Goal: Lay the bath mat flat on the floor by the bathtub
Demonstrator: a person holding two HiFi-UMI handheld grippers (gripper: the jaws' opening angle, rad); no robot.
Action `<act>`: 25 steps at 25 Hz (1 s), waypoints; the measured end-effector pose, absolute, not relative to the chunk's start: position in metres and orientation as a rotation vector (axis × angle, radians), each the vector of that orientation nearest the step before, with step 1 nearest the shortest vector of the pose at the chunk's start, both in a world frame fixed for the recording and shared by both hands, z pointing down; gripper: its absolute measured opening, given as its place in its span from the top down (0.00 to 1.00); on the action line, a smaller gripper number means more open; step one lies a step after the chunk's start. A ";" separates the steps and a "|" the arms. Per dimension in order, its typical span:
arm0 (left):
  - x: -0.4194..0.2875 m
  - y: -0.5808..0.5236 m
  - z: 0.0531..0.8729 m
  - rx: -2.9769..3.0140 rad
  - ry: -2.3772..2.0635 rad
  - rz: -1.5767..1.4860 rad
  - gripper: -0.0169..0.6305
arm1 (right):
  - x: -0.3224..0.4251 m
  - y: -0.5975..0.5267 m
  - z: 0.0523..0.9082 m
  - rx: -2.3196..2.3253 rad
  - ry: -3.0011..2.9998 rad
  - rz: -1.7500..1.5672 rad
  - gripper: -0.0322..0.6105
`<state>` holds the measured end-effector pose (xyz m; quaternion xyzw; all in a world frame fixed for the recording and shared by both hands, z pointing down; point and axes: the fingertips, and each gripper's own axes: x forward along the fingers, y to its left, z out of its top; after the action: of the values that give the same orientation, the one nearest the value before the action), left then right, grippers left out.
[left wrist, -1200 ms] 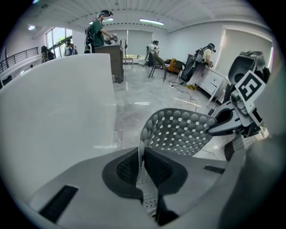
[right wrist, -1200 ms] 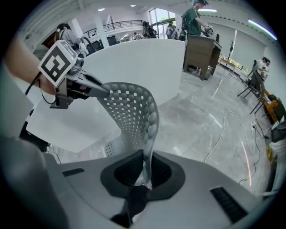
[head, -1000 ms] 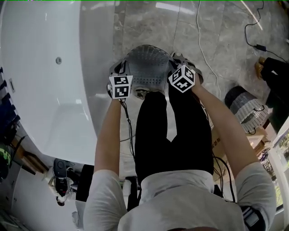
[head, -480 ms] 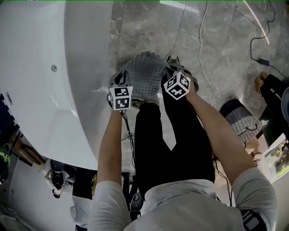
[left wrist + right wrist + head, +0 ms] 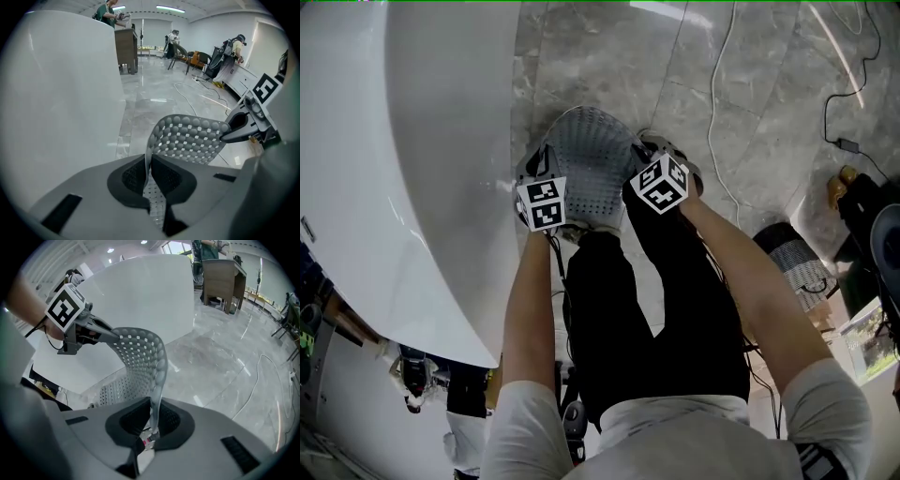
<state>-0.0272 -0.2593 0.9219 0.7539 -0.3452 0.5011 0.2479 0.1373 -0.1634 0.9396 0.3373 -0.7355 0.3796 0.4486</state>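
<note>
A grey perforated bath mat (image 5: 592,169) hangs bowed between my two grippers, above the marble floor (image 5: 609,66) beside the white bathtub (image 5: 403,169). My left gripper (image 5: 534,183) is shut on the mat's left edge, and the mat (image 5: 190,138) curves away from its jaws toward the right gripper (image 5: 243,126). My right gripper (image 5: 649,161) is shut on the opposite edge; from there the mat (image 5: 140,357) arches over to the left gripper (image 5: 101,331). The mat's lower part is hidden behind the person's legs.
The tub's curved wall (image 5: 65,93) stands close on the left. A white cable (image 5: 717,112) trails across the floor at right. A striped basket (image 5: 792,258) and dark bags (image 5: 872,206) sit at far right. People and furniture (image 5: 126,47) are at the room's far end.
Both grippers and the mat have shifted slightly left and nearer the tub's side, and the view has swung so the tub fills more of the left.
</note>
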 end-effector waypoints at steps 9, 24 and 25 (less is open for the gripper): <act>-0.030 -0.265 0.959 2.137 -0.910 1.364 0.94 | 0.145 -0.167 0.972 0.877 -1.836 0.874 0.92; 0.004 -0.279 1.025 2.176 -0.987 1.277 0.94 | 0.158 -0.181 1.029 0.843 -1.806 0.693 0.92; 0.006 -0.281 1.029 2.176 -0.984 1.284 0.94 | 0.159 -0.183 1.031 0.813 -1.808 0.647 0.92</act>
<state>0.0058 -0.2812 1.0289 0.7840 -0.3545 0.4627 0.2135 0.1589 -0.1830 1.0311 0.3369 -0.7490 0.2681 0.5037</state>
